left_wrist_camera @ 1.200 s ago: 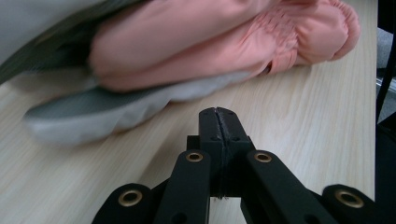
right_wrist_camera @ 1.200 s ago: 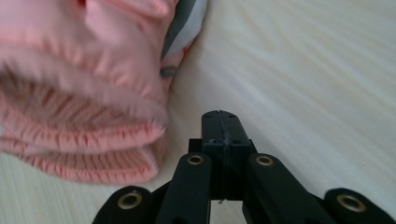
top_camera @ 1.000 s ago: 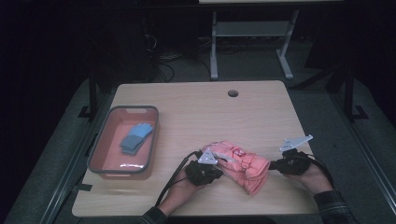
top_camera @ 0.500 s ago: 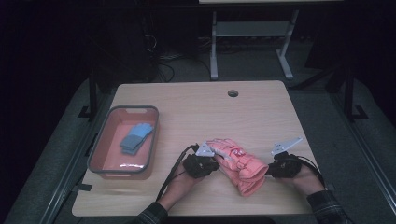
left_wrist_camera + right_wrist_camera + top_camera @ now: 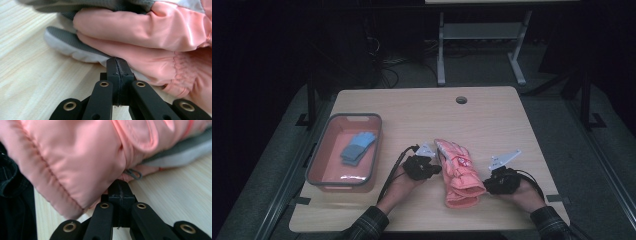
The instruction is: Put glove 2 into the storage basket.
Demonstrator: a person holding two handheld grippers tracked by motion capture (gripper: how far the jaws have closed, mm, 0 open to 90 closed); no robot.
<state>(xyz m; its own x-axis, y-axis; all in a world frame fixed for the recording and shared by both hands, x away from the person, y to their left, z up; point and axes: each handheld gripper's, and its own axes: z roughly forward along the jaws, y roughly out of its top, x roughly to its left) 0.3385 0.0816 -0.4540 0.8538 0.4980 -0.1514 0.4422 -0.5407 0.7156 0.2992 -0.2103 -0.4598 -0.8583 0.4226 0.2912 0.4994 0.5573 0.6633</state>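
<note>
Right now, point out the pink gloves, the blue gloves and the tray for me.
pink gloves (image 5: 458, 172), high view, on the padded back near the middle.
blue gloves (image 5: 357, 146), high view, on the middle of the pair.
tray (image 5: 353, 117), high view, on its far rim.

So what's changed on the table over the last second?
Both grippers, the left gripper and right gripper, slid toward the table's near edge, taking the pink gloves with them, jaws shut throughout. The blue gloves in the tray stayed put.
</note>
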